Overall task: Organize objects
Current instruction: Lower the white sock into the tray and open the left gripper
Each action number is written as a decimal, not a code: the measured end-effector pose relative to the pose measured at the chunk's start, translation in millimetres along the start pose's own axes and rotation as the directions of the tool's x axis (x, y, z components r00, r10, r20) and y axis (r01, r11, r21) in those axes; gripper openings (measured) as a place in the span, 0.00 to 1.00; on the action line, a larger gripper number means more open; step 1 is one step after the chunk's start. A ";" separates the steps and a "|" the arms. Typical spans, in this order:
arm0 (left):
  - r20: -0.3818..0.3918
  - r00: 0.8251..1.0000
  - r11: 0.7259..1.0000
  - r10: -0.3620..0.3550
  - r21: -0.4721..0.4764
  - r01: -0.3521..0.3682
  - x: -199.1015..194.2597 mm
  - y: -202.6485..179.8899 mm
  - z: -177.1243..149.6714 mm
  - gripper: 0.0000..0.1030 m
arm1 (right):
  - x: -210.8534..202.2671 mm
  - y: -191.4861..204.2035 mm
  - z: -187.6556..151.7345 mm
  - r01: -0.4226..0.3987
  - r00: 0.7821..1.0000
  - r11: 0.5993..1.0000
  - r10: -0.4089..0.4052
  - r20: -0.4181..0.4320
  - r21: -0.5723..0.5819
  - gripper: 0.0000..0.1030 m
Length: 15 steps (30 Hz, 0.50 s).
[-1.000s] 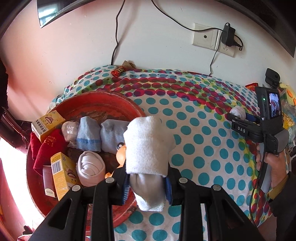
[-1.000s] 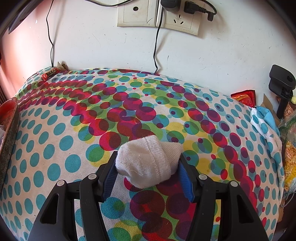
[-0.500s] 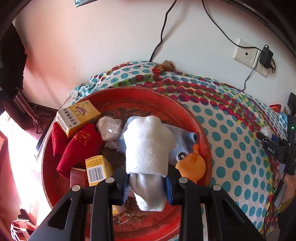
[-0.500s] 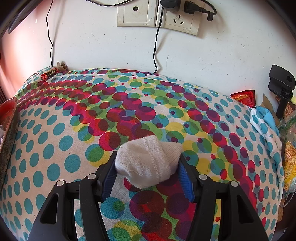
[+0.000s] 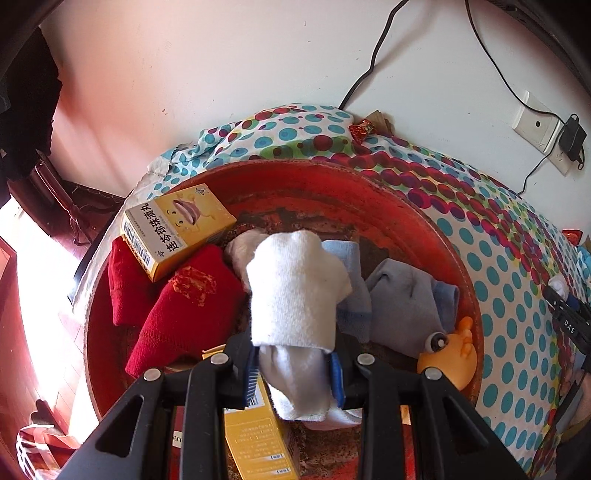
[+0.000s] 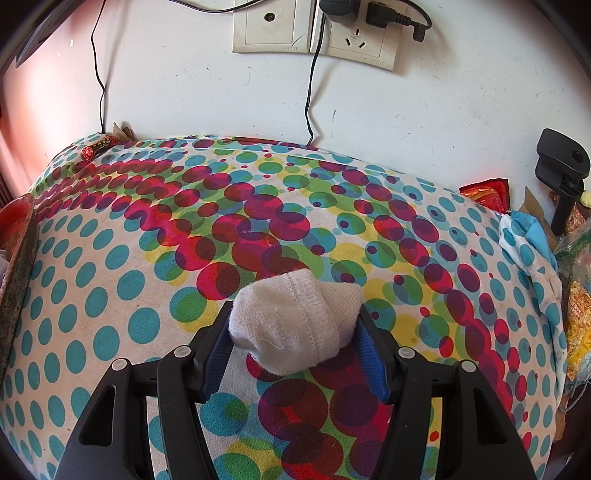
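Note:
My left gripper (image 5: pixel 293 373) is shut on a rolled white sock (image 5: pixel 295 291) and hangs over the round red basin (image 5: pixel 439 236). In the basin lie red socks (image 5: pixel 177 314), a grey sock (image 5: pixel 402 299), a light blue sock (image 5: pixel 351 266), yellow boxes (image 5: pixel 177 229) and an orange toy (image 5: pixel 447 354). My right gripper (image 6: pixel 295 350) is shut on a rolled cream sock (image 6: pixel 295 317) just above the dotted cloth (image 6: pixel 258 206). The right gripper also shows at the left wrist view's right edge (image 5: pixel 569 317).
Cables and wall sockets (image 6: pixel 314 29) run down the white wall behind the table. A red candy wrapper (image 6: pixel 98 146) lies at the cloth's far left corner. A black stand (image 6: pixel 561 170) and snack packets (image 6: pixel 487 192) crowd the right edge. The basin's rim (image 6: pixel 18 251) shows at the left.
My left gripper has carried the white sock leftward from the basin's right rim to over its middle and rolled a little. The right gripper has kept still with its sock.

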<state>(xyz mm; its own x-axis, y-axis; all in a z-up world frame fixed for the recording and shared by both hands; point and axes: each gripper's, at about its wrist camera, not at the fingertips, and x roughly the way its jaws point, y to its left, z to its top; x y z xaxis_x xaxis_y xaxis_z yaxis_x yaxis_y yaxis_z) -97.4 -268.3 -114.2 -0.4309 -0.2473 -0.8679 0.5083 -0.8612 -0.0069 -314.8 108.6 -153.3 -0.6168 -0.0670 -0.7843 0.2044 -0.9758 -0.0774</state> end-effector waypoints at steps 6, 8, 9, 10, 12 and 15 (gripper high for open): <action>-0.005 1.000 1.000 -0.018 -0.014 0.018 7.1 8.7 3.7 0.32 | 0.3 -0.5 -0.1 0.000 1.000 1.000 0.000 0.000 0.002 0.57; -0.003 1.000 1.000 -0.024 -0.008 0.024 7.5 8.2 3.3 0.33 | 0.5 -1.2 -0.1 -0.001 1.000 1.000 0.001 -0.001 0.003 0.57; -0.004 1.000 1.000 -0.030 -0.009 0.030 7.5 8.2 2.8 0.33 | 0.3 -0.1 0.0 0.000 1.000 1.000 0.000 -0.001 0.002 0.57; -0.004 0.999 0.999 -0.037 -0.012 0.037 7.4 8.5 2.5 0.34 | 0.4 0.1 0.1 0.002 1.000 1.000 -0.002 0.000 0.000 0.57; -0.011 0.999 0.998 -0.053 -0.023 0.052 7.4 9.2 1.7 0.35 | 0.6 -1.2 0.0 0.002 1.000 1.000 -0.002 -0.001 0.002 0.58; -0.015 0.998 0.998 -0.057 -0.021 0.057 6.2 8.2 0.4 0.36 | 0.9 -2.3 0.0 0.002 1.000 1.000 -0.002 -0.002 0.003 0.59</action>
<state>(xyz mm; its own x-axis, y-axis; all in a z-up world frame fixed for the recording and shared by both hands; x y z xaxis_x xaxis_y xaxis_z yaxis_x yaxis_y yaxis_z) -96.2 -277.1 -119.5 -0.4479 -0.1911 -0.8734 0.4987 -0.8642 -0.0666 -315.8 110.8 -153.8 -0.6158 -0.0649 -0.7852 0.2008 -0.9766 -0.0768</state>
